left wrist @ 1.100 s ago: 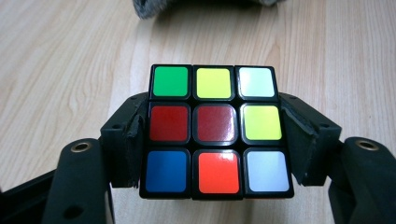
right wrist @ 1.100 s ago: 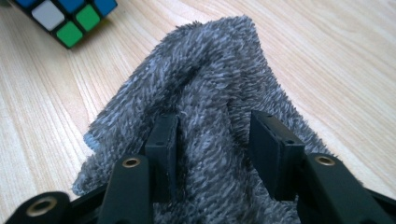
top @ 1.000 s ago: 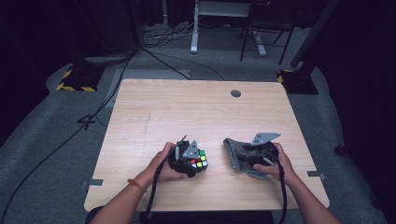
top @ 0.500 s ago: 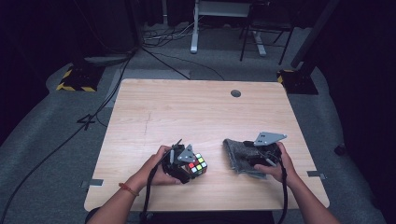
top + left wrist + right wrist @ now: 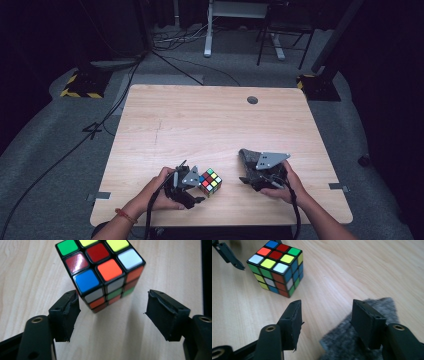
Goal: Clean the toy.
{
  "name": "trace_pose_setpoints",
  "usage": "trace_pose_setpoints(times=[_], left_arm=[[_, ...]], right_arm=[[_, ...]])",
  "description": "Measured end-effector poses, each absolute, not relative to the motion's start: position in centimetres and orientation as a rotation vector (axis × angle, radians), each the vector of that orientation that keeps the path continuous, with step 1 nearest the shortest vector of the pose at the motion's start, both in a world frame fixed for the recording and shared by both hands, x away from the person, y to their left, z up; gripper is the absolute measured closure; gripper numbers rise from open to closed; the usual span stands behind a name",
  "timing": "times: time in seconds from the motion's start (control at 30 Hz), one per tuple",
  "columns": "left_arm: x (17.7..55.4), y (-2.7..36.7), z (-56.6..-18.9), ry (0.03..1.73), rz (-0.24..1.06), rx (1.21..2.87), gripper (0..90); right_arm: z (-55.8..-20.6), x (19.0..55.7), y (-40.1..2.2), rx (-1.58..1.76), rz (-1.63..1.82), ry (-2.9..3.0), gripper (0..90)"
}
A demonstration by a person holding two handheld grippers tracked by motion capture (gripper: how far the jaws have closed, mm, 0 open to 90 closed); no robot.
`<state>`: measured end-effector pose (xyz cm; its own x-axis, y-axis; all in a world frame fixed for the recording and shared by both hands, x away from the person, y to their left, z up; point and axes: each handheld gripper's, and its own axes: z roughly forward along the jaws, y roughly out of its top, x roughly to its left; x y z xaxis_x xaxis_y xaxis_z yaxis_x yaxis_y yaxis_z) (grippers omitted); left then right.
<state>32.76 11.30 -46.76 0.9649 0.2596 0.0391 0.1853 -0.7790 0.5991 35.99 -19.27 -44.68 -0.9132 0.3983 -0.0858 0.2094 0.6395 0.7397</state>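
- Left gripper (image 5: 196, 186) lies low at the lower middle of the high view, held in the left hand (image 5: 161, 190), pointing right at the cube (image 5: 210, 181)
- Right gripper (image 5: 245, 172) sits lower right of centre in the right hand (image 5: 284, 184), over a grey felt cloth (image 5: 248, 159) and pointing left
- In the left gripper view the cube (image 5: 100, 270) stands on the table (image 5: 160, 272) in the upper middle, just beyond the tips; the jaws stand apart on either side of its near corner without pressing on it, and they have just been closing a little
- Right jaws stand open with only table and cloth (image 5: 352, 345) between them; they gripped nothing as they widened
- Against the frame a second ago, the cube no longer sits inside the left jaws: it stands free just right of them, and the left hand has drawn back toward the lower left; the right hand has shifted slightly
- The right gripper view shows the cube (image 5: 277, 267) at upper left with blue, white and green side faces, and a tip of the left gripper (image 5: 229, 255) beside it; the high view shows the forearms and the whole table (image 5: 200, 120)
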Motion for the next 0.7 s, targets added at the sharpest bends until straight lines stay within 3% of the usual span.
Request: trace_pose_setpoints(times=[0.43, 0.7], left_arm=[[30.1, 9.1, -46.9, 0.206, 0.053, 2.475, 28.4], [31.0, 9.0, -47.2, 0.265, 0.117, 2.481, 22.5]], right_arm=[[-46.6, 35.6, -17.7, 0.414, 1.112, 2.706, 40.8], [-47.1, 35.4, -17.2, 0.365, 1.109, 2.726, 40.6]])
